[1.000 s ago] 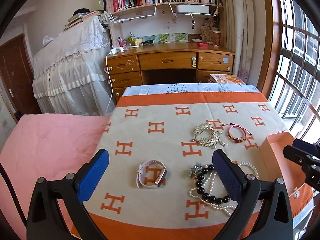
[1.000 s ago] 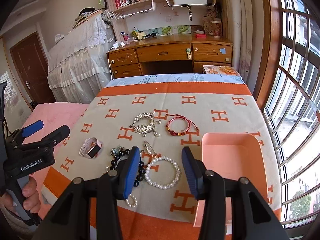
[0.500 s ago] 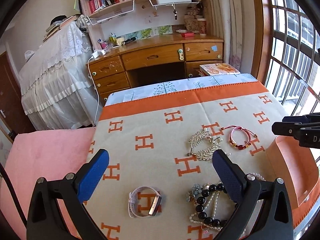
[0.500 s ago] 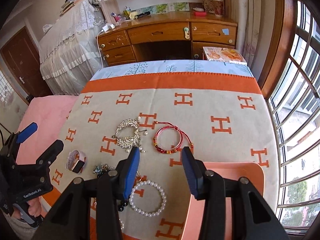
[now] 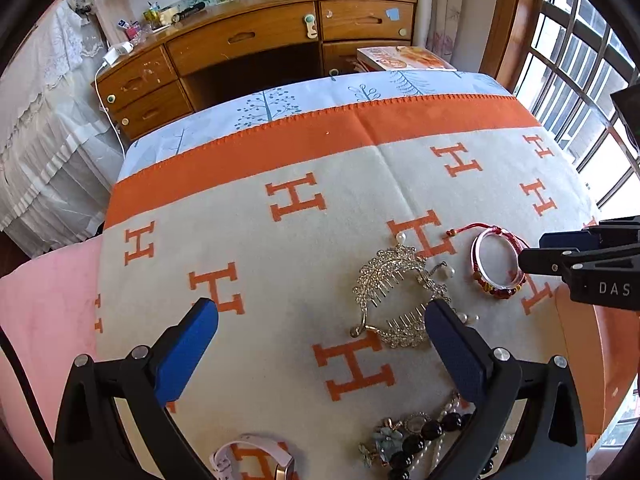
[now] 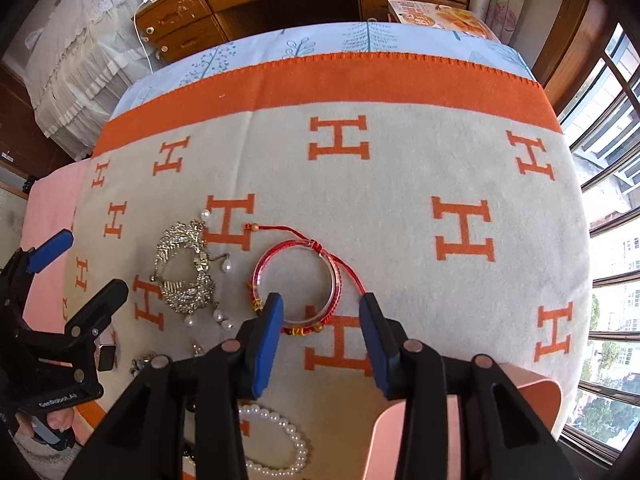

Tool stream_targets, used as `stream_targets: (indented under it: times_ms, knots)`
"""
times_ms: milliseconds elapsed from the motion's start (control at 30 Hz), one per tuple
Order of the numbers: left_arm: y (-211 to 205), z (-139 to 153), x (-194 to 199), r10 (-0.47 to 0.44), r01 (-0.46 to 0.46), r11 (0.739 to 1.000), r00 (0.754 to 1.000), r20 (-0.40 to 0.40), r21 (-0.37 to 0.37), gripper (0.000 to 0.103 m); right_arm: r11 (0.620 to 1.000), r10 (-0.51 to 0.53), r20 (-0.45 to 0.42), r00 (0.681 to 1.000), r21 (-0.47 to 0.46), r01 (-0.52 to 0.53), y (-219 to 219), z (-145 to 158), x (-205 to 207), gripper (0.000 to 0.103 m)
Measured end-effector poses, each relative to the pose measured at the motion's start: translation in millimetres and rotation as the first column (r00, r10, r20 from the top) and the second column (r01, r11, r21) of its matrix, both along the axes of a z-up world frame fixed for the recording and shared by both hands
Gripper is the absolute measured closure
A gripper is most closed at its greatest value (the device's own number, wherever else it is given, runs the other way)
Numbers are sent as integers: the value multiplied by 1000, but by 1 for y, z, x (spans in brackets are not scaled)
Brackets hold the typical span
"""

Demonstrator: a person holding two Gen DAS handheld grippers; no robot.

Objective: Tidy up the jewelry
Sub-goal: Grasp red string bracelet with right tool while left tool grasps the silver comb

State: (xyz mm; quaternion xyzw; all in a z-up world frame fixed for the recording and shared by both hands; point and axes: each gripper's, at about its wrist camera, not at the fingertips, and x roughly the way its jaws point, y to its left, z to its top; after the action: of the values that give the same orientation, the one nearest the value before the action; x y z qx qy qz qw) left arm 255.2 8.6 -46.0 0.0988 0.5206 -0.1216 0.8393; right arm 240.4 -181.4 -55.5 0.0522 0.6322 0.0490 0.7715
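A red bangle with a red cord (image 6: 298, 284) (image 5: 498, 262) lies on the H-patterned blanket (image 6: 400, 184). My right gripper (image 6: 320, 312) is open, its fingers straddling the bangle's near rim; its tip (image 5: 532, 260) touches the bangle in the left wrist view. A silver leaf hair comb with pearls (image 5: 394, 296) (image 6: 186, 268) lies left of the bangle. My left gripper (image 5: 320, 320) is open and empty, just left of the comb. A pearl bracelet (image 6: 280, 444), black beads (image 5: 420, 440) and a white watch (image 5: 256, 456) lie nearer.
A pink tray (image 6: 460, 420) sits at the blanket's near right corner. A wooden desk (image 5: 260, 44) stands beyond the bed. A window (image 5: 580, 60) is on the right. A pink sheet (image 5: 44, 320) lies at left.
Both grippers moved forward and down over the blanket. The right gripper went from over the pearl bracelet to straddling the red bangle. The left gripper went past the watch to beside the comb.
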Motion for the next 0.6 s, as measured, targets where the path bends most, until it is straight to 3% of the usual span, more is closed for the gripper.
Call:
stream_targets:
  times_ms: [133, 267, 467, 533, 600]
  knots:
    - [-2, -8, 13, -16, 15, 1000, 999, -37, -9, 1, 999, 17, -55, 998, -44, -20, 7, -18, 6, 85]
    - [-4, -12, 22, -41, 41, 999, 997, -67, -9, 1, 998, 18, -47, 999, -67, -21, 10, -17, 6, 97]
    - [-11, -18, 34, -96, 97, 995, 989, -113, 6, 1, 1000, 0, -35, 999, 4, 0, 3, -17, 3, 97]
    - [-11, -21, 37, -114, 115, 993, 985, -131, 3, 9, 1000, -1, -36, 999, 23, 2, 1, -17, -1, 97]
    - [-11, -24, 40, -131, 132, 991, 980, -150, -7, 9, 999, -3, -36, 999, 34, 4, -2, -17, -3, 97]
